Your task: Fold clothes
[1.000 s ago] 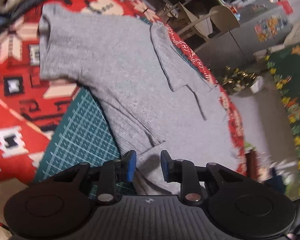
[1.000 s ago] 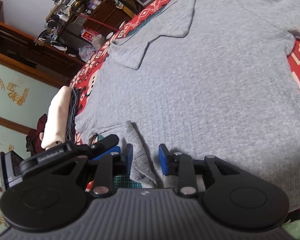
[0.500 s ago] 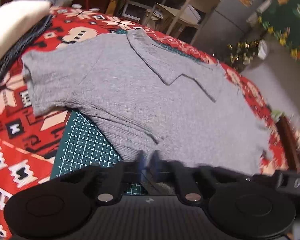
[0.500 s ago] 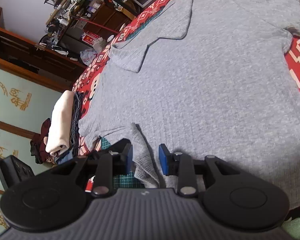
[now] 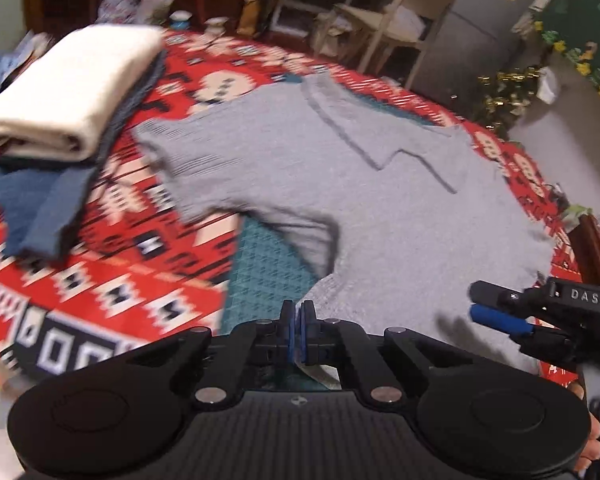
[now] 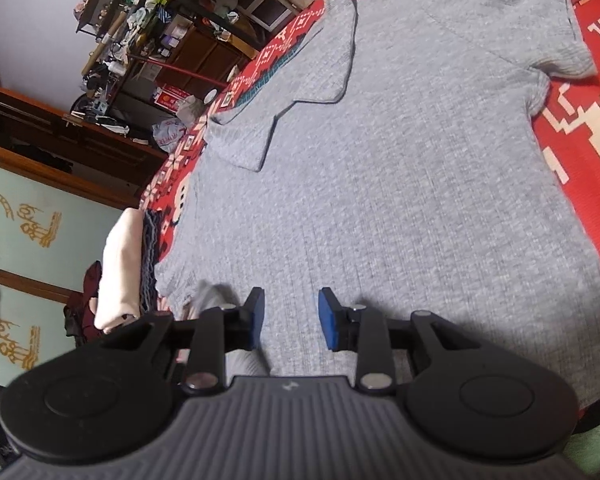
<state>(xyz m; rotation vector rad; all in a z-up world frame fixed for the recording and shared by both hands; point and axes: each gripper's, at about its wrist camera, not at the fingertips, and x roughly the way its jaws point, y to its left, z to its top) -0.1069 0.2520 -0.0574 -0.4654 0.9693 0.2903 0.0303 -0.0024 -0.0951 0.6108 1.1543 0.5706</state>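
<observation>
A grey ribbed short-sleeved shirt [image 5: 380,208] is spread flat, collar away from the cameras, over a red patterned cloth [image 5: 112,280] that covers the work surface. In the left wrist view the shirt fills the middle and the 3 o'clock side; in the right wrist view it [image 6: 400,184] takes up most of the picture, with its collar [image 6: 300,92] toward 11 o'clock and one sleeve [image 6: 548,40] at 1 o'clock.

The near corner of the hem is lifted off the surface and is pinched between the blue pads of the left gripper [image 5: 298,330], whose jaws are pressed together on the fabric. A fold of raised cloth is seen running up from the pads toward the shirt's body. A teal cutting mat [image 5: 268,280] with a printed grid is exposed beneath the lifted corner, at 7 o'clock from the shirt's middle.

The right gripper [image 6: 291,320] is held low over the hem with its jaws apart; grey fabric lies under the gap, and it cannot be told whether the pads touch it. The same gripper [image 5: 500,316] is seen at 4 o'clock in the left wrist view.

At 10 o'clock from the shirt, a folded cream garment [image 5: 72,92] is stacked on folded blue garments [image 5: 40,216]. Cluttered shelves [image 6: 140,20] stand beyond the surface.
</observation>
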